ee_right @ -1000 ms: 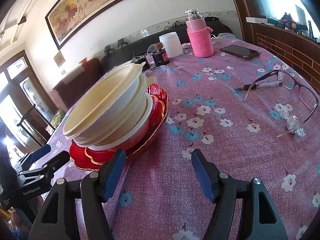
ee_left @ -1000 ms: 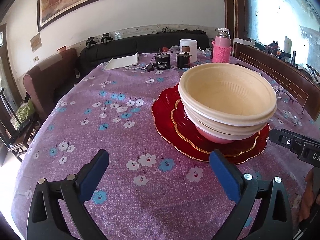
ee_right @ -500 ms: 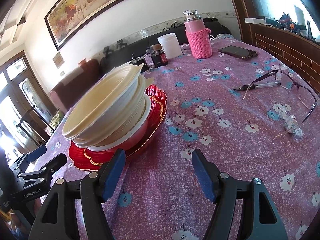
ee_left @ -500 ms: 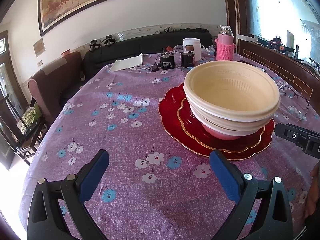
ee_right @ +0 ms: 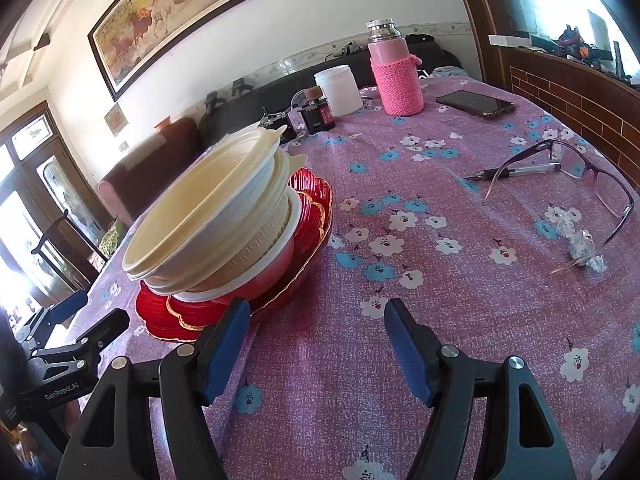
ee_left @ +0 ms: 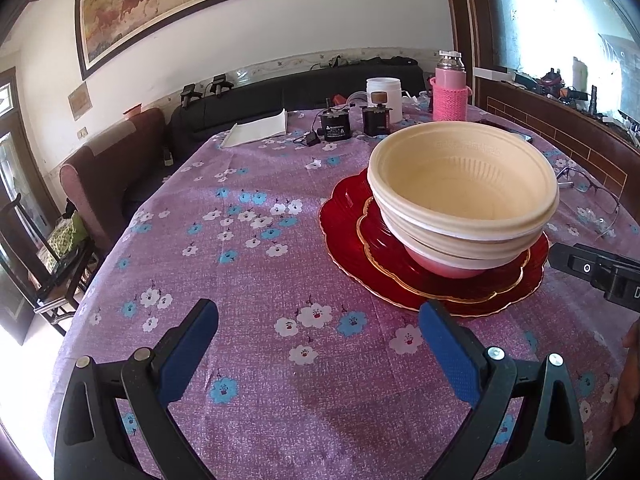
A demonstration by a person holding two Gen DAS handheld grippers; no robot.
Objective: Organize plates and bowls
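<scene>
A stack of cream bowls (ee_left: 464,184) over a pink bowl (ee_left: 440,266) sits on two red scalloped plates (ee_left: 344,220) on the purple flowered tablecloth. In the right wrist view the bowl stack (ee_right: 216,216) leans left on the red plates (ee_right: 312,208). My left gripper (ee_left: 318,344) is open and empty, in front and left of the plates. My right gripper (ee_right: 316,340) is open and empty, in front and right of the stack. Part of the right gripper's body (ee_left: 596,270) shows in the left wrist view.
At the table's far side stand a pink flask (ee_right: 394,72), a white jar (ee_right: 338,88), dark bottles (ee_left: 336,126) and a paper pad (ee_left: 256,130). A phone (ee_right: 474,103), glasses (ee_right: 580,176), a pen (ee_right: 520,170) and a wrapper (ee_right: 580,246) lie on the right.
Both grippers have drawn back slightly from the stack, both still open. The bowls and plates have not moved.
</scene>
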